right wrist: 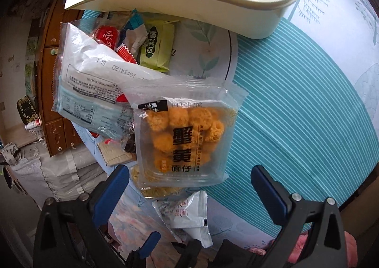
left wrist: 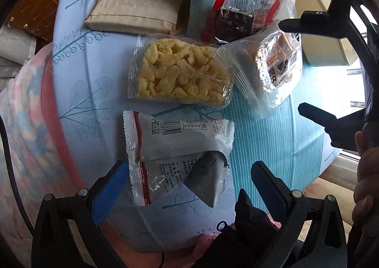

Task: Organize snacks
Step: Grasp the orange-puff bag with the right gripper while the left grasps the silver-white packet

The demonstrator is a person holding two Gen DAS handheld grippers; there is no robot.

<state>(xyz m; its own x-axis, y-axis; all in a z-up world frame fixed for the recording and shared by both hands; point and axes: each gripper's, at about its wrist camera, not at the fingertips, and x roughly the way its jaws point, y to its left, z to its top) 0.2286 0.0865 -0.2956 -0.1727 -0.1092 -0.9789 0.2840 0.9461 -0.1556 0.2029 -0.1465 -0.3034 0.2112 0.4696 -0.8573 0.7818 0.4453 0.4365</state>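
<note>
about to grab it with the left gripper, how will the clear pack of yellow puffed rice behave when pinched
The puffed rice pack probably weighs little for its bulk, since its block looks airy. The clear film looks glossy, so it may slip. The block seems brittle; a hard pinch from the left gripper could crumble it.

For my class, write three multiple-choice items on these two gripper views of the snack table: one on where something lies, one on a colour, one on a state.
1. Where does the puffed rice bar lie relative to the brown paper-wrapped bar in the left wrist view?
A. Below it, nearer the camera
B. On top of it
C. Inside the cream bin

2. What colour are the balls in the clear packet with black characters?
A. Green
B. Orange
C. White

3. How does the left gripper stand?
A. Shut on the white packet
B. Open, fingers either side of the white packet
C. Out of view

Answers: 1 A, the rice bar sits lower in frame. 2 B, orange balls show through the film. 3 B, a wide gap separates the blue pads.
</note>
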